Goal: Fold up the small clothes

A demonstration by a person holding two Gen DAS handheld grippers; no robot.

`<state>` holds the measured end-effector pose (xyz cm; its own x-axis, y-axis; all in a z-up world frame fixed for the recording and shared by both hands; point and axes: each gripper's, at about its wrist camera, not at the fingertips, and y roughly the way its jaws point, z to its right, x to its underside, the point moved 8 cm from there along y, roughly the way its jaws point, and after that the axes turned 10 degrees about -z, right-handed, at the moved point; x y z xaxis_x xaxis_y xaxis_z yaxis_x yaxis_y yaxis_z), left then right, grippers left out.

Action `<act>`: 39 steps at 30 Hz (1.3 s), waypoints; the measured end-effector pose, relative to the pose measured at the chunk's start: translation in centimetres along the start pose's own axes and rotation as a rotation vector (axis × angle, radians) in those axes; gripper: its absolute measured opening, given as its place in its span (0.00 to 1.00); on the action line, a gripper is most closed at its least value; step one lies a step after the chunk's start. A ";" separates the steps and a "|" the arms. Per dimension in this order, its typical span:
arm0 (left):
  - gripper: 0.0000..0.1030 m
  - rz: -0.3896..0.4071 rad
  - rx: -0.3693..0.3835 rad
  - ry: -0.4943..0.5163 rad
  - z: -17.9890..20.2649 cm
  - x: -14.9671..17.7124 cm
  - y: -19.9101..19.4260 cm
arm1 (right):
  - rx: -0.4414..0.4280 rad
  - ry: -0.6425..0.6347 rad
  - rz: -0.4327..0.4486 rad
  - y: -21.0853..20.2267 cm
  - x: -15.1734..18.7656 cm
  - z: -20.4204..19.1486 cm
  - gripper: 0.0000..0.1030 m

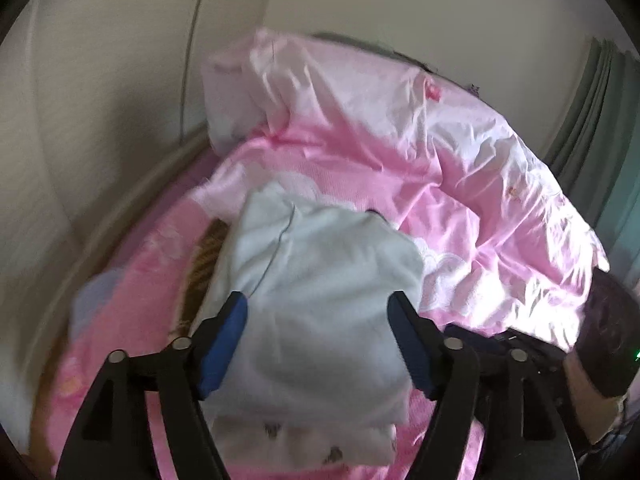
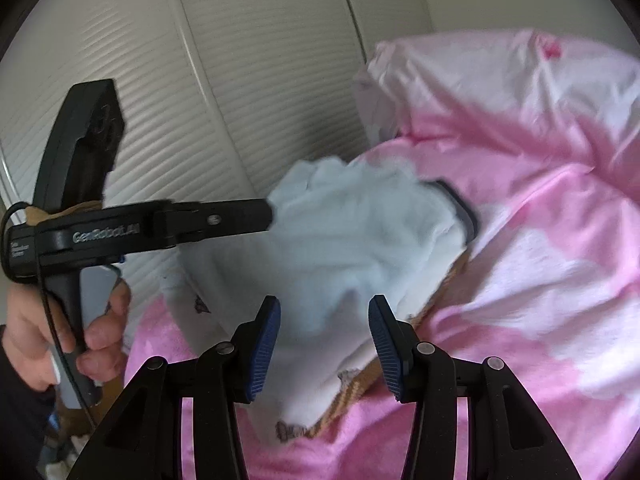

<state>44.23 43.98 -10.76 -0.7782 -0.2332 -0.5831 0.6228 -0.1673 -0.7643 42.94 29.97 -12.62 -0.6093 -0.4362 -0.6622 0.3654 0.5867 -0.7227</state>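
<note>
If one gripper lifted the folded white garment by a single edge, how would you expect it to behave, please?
The white garment looks soft and rumpled, so it would probably sag and unfold. It seems thin, so likely light. On the smooth pink bedding it may slide and bunch if pushed, dragging the brown striped cloth beneath.

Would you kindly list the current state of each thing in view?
White garment: folded, lying on the bedding.
Brown striped garment: underneath the white one, mostly covered.
Pink duvet: rumpled.
Left gripper: open, above the white garment.
Right gripper: open, empty.
</note>
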 end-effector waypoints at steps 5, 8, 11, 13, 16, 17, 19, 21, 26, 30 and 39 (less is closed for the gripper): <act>0.82 0.073 -0.073 -0.019 2.9 4.1 -6.3 | 0.068 0.042 0.051 -7.7 3.0 -0.3 0.49; 0.82 0.107 -0.152 0.013 5.7 7.3 -9.5 | 0.141 0.044 0.081 -12.2 5.7 -0.3 0.57; 0.82 0.136 -0.224 0.046 8.9 10.9 -12.6 | 0.232 0.024 0.111 -17.9 9.4 -1.0 0.60; 0.86 0.163 -0.251 0.069 11.9 13.5 -14.7 | 0.268 0.025 0.123 -20.9 11.4 -1.3 0.62; 0.88 0.184 -0.250 0.077 15.5 16.9 -17.1 | 0.328 0.046 0.149 -26.3 14.8 -1.3 0.70; 0.89 0.187 -0.241 0.080 16.6 17.8 -17.7 | 0.341 0.056 0.160 -27.9 15.7 -1.1 0.74; 0.93 0.197 -0.228 0.087 19.3 19.9 -18.9 | 0.379 0.087 0.186 -31.4 17.8 -0.6 0.79; 0.96 0.201 -0.207 0.111 22.2 21.9 -19.9 | 0.416 0.126 0.205 -34.9 20.0 0.0 0.82; 1.00 0.199 -0.148 0.198 29.1 25.8 -21.4 | 0.522 0.204 0.208 -41.8 25.4 2.1 0.84; 1.00 0.186 -0.114 0.262 34.0 28.5 -21.7 | 0.618 0.279 0.214 -46.3 29.6 3.7 0.87; 1.00 0.208 -0.111 0.323 39.7 32.2 -22.3 | 0.731 0.430 0.216 -52.6 37.8 6.1 0.91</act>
<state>8.46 2.14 -1.53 -0.6325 0.0649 -0.7718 0.7712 -0.0399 -0.6354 4.98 -21.52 -0.83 -0.6332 0.0156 -0.7739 0.7736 -0.0217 -0.6333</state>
